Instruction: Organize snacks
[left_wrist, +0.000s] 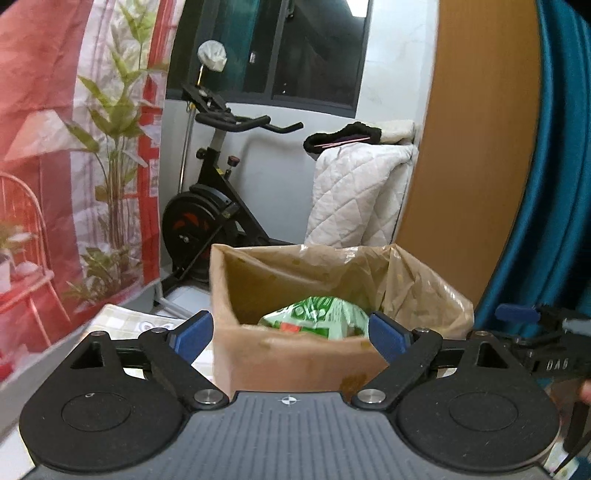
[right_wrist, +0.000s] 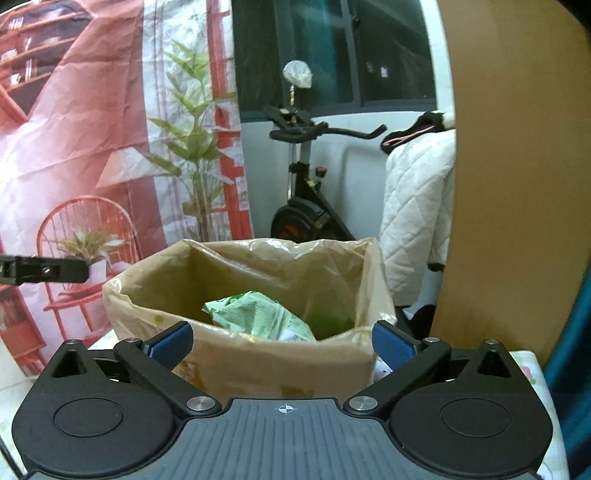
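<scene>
A cardboard box (left_wrist: 295, 354) lined with a tan plastic bag stands on the table just ahead of both grippers; it also shows in the right wrist view (right_wrist: 280, 365). A green and white snack bag (left_wrist: 317, 318) lies inside it, seen crumpled in the right wrist view (right_wrist: 258, 316). My left gripper (left_wrist: 291, 334) is open and empty, its blue pads either side of the box's near wall. My right gripper (right_wrist: 282, 345) is open and empty in front of the box. The right gripper's body (left_wrist: 546, 350) shows at the right edge of the left view.
The table has a light patterned cloth (left_wrist: 125, 321). Behind stand an exercise bike (left_wrist: 210, 206), a white quilted cover (left_wrist: 358, 192), a wooden panel (left_wrist: 476, 147), a blue curtain (left_wrist: 554, 184) and a red printed backdrop (right_wrist: 92, 147).
</scene>
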